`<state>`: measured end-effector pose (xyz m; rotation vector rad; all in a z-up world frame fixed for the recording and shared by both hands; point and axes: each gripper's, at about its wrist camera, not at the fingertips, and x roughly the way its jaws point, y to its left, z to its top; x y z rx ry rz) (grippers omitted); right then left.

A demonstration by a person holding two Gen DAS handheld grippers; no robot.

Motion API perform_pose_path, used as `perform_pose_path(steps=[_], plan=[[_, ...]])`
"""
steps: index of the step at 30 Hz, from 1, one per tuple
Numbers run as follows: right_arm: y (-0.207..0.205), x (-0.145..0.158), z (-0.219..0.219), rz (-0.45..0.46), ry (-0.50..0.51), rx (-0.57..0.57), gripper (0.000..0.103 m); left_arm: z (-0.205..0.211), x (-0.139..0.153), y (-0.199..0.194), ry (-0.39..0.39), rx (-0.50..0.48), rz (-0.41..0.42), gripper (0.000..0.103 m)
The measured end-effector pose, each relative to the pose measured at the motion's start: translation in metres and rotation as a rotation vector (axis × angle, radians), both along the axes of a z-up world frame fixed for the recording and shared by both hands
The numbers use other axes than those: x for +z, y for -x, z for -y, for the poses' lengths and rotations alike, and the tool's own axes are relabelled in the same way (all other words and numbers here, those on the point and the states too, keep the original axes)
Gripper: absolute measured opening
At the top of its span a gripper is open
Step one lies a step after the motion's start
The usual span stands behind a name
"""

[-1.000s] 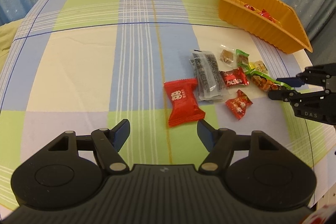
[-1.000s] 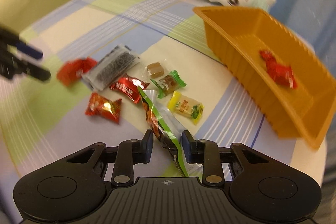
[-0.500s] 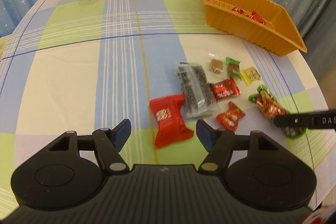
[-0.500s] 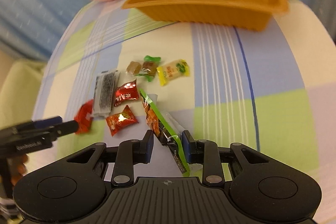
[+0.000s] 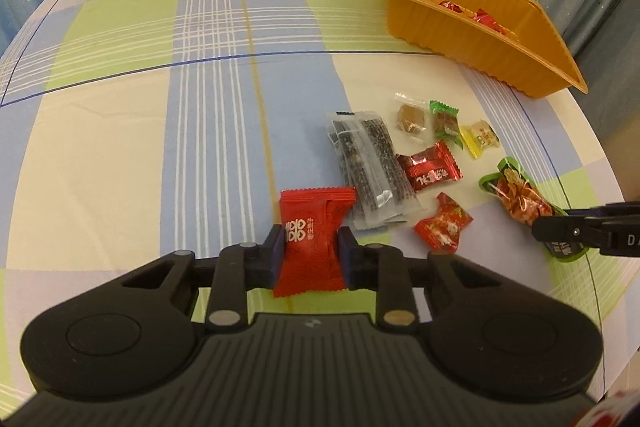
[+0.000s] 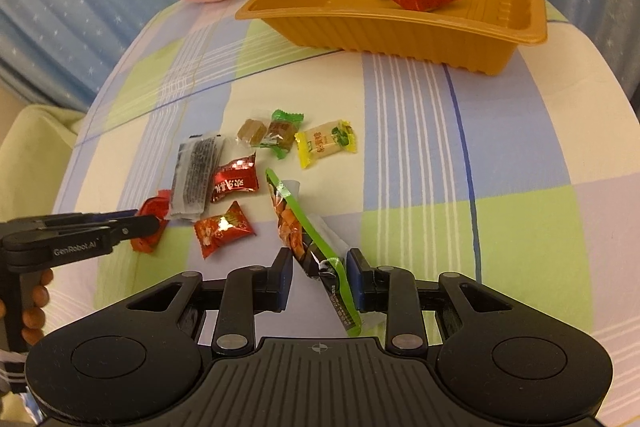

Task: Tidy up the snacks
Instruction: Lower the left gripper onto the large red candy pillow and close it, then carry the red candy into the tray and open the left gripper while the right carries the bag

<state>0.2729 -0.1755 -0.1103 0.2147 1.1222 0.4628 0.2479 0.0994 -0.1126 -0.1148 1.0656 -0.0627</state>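
Red foil pack (image 5: 310, 239) sits clenched between the left gripper (image 5: 308, 251) jaws, low over the checked cloth; crinkly wrap could slide out on the lift. Loose snacks lie mid-cloth: grey sachets (image 5: 366, 167), small candies. Right gripper (image 6: 318, 277) jaws pinch the green-edged pouch (image 6: 306, 233) at its tail only, tilted; it may swing or drop short of the orange tray (image 6: 360, 35) beyond. Pouch's lower print is unreadable; the tray's far corner is cut off in the left view.
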Motion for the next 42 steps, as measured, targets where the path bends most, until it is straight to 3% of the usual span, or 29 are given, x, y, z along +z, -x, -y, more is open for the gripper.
perform_pose_path(steps=[16, 29, 42], plan=[[0.002, -0.001, -0.026, 0.097, 0.108, 0.102, 0.028, -0.017, 0.006, 0.024, -0.037, 0.036, -0.004, 0.023], [0.001, 0.023, 0.011, 0.037, -0.134, -0.100, 0.027, -0.008, 0.036, 0.019, -0.017, -0.001, 0.075, 0.023], [-0.028, 0.062, 0.065, 0.104, -0.230, -0.352, 0.027, 0.025, 0.074, -0.051, -0.044, -0.121, 0.208, 0.023]])
